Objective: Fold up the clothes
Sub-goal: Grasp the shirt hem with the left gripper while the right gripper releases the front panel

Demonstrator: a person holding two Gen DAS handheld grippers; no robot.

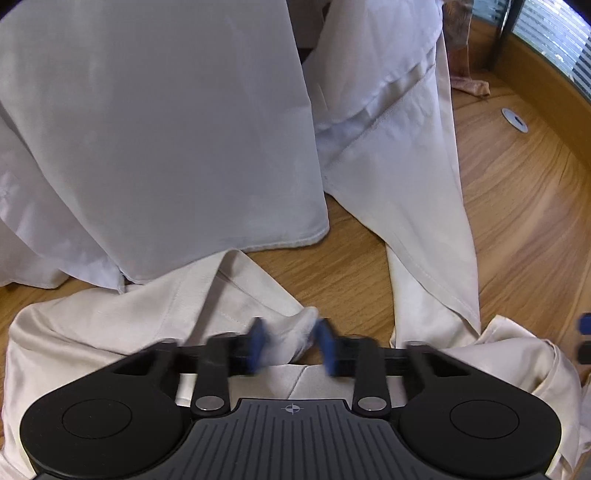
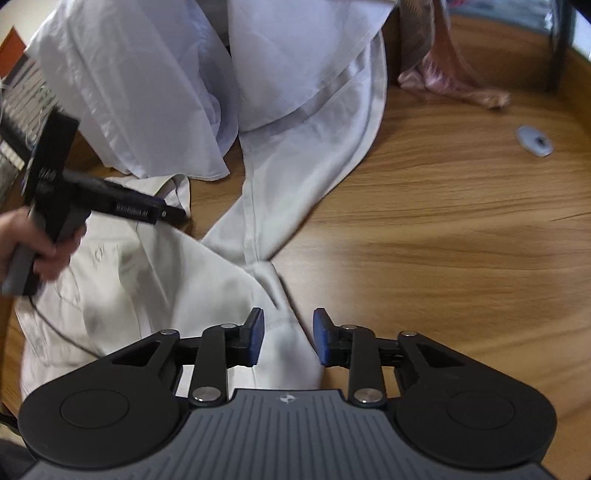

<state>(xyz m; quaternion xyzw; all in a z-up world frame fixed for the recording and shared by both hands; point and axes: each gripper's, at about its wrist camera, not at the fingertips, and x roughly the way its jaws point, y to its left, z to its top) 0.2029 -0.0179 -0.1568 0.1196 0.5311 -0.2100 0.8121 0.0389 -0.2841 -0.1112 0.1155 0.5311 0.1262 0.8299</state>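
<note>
blue pads of the left hand-held gripper point(image 1: 290, 345) pinch a fold of the cream garment point(image 1: 155, 317) on the wood counter point(image 1: 517, 221). the right hand-held gripper point(image 2: 288, 338) stands partly open, cream cloth lying between its pads unpressed. a pale lilac garment point(image 1: 147, 129) lies beyond.

We see a wooden counter point(image 2: 443, 229) with a warm, streaked grain and a curved far edge. A small round grey disc point(image 2: 534, 141) with a dark mark at its centre lies flat in the counter surface, toward the far right; we find it again in the left wrist view point(image 1: 514, 120). Beyond the counter's edge, at upper right, there are horizontal slatted blinds point(image 1: 554, 40) and a dark upright post point(image 1: 504, 33) beside them.
</note>
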